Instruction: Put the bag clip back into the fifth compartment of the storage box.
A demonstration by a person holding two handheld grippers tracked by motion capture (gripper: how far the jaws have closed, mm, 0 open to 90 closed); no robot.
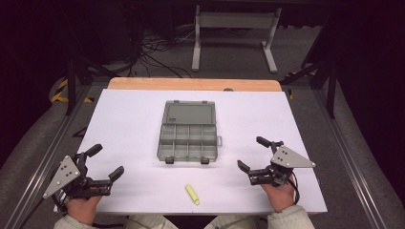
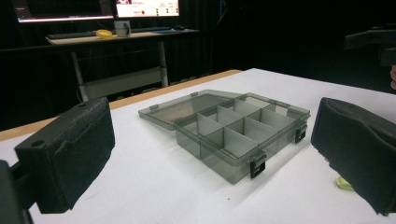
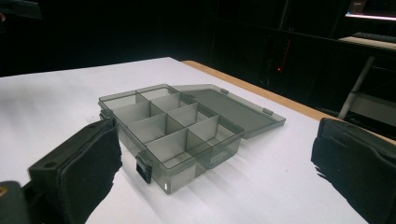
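Yellow piece lies between my two grippers, at the near table edge, short of the open box.

Left gripper [image 1: 106, 161] and right gripper [image 1: 253, 153] both gape wide, holding nothing. Yellow piece [image 1: 192, 194] has its long axis angled slightly off front-to-back; compartment box [image 1: 187, 141] sits beyond it. Right looks marginally nearer, I judge.

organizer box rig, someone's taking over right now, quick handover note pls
Left gripper: open, empty, resting near the table's left front corner.
Right gripper: open, empty, near the right front.
Organizer box: mid-table, lid flipped open and lying flat behind it, every compartment looks empty.
Yellow piece: on the white table in front of the box, between the grippers, untouched.
Done: box is open.
Left: probably pick up the yellow piece and drop it into a compartment.
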